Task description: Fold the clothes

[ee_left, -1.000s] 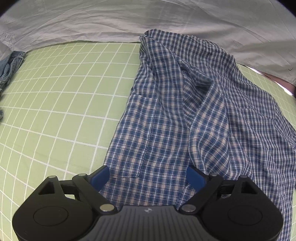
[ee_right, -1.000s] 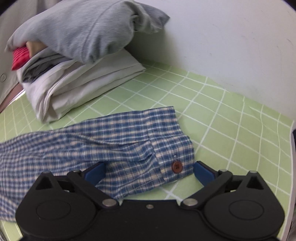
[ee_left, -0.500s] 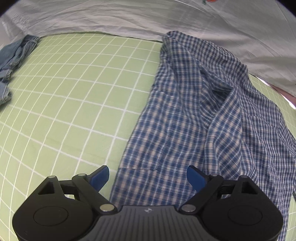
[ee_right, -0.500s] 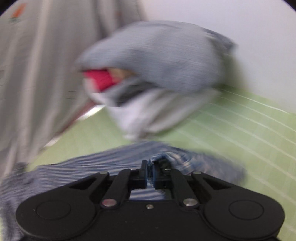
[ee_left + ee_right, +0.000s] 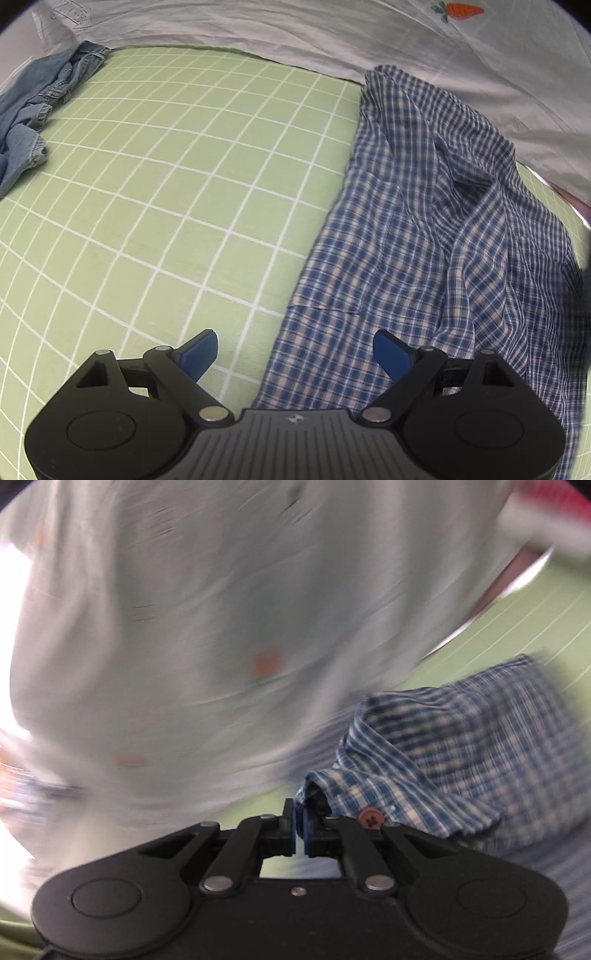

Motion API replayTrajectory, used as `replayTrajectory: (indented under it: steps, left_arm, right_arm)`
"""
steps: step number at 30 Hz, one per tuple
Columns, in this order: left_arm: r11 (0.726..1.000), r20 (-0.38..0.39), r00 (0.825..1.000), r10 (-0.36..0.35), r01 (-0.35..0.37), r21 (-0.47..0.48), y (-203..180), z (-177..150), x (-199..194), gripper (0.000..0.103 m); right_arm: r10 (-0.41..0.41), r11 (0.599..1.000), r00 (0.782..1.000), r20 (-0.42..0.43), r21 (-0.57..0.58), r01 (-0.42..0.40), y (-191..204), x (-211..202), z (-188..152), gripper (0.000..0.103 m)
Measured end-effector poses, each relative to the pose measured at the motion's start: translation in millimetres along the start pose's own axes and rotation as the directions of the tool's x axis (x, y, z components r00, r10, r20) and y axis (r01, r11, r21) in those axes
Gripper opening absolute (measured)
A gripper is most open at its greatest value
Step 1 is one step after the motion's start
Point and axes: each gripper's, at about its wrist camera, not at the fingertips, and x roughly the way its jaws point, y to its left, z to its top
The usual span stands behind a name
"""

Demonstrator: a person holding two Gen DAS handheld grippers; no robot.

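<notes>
Plaid shirt (image 5: 424, 229) lies rumpled, unfolded, on the right of the green grid tabletop (image 5: 166, 184); left gripper (image 5: 295, 354) fingers gape empty at its near hem, right gripper (image 5: 299, 827) fingers pinch its cuff (image 5: 369, 805).

Left wrist overlooks shirt (image 5: 424, 229); right wrist, blurred, seemingly hugs it.

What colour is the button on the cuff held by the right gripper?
Reddish brown. The button shows best in the right wrist view, on the blue-and-white checked cuff.
</notes>
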Motion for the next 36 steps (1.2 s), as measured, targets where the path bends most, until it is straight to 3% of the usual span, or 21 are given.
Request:
replayTrajectory:
  steps: [1,2,4,14,19,27,36]
  left_arm:
    - [1.000,0.002,1.000,0.001,-0.001,-0.007,1.9,-0.2,-0.7,0.091]
    - [1.000,0.003,1.000,0.002,-0.002,-0.014,3.7,-0.3,-1.4,0.091]
    - [1.000,0.004,1.000,0.006,-0.005,-0.029,8.1,-2.3,-2.9,0.091]
    - [1.000,0.002,1.000,-0.001,0.001,-0.019,12.0,-14.4,-11.0,0.091]
    - [1.000,0.011,1.000,-0.012,0.012,0.011,11.2,-36.5,-27.8,0.091]
    - [0.998,0.024,0.999,-0.029,0.028,0.059,9.9,-72.5,-54.9,0.092]
    - [0.996,0.006,1.000,-0.002,0.002,0.089,35.0,-106.1,-83.2,0.092]
  right_arm:
    - [-0.001,1.000,1.000,-0.009,0.001,0.001,0.7,-0.6,-2.5,0.014]
    - [-0.002,1.000,1.000,-0.019,0.002,0.002,1.4,-1.3,-5.1,0.041]
    - [-0.004,1.000,0.999,-0.037,0.004,0.005,2.8,-2.5,-10.2,0.072]
    - [-0.023,1.000,0.991,-0.129,0.009,0.024,8.2,-9.7,-36.0,0.075]
    - [-0.254,0.965,0.960,-0.115,-0.094,0.244,-30.6,-39.8,-60.8,0.075]
    - [-0.432,0.895,0.892,-0.136,-0.186,0.405,-69.7,-82.8,-108.4,0.075]
    - [-0.451,0.883,0.874,-0.180,-0.234,0.407,-74.0,-109.2,-146.5,0.048]
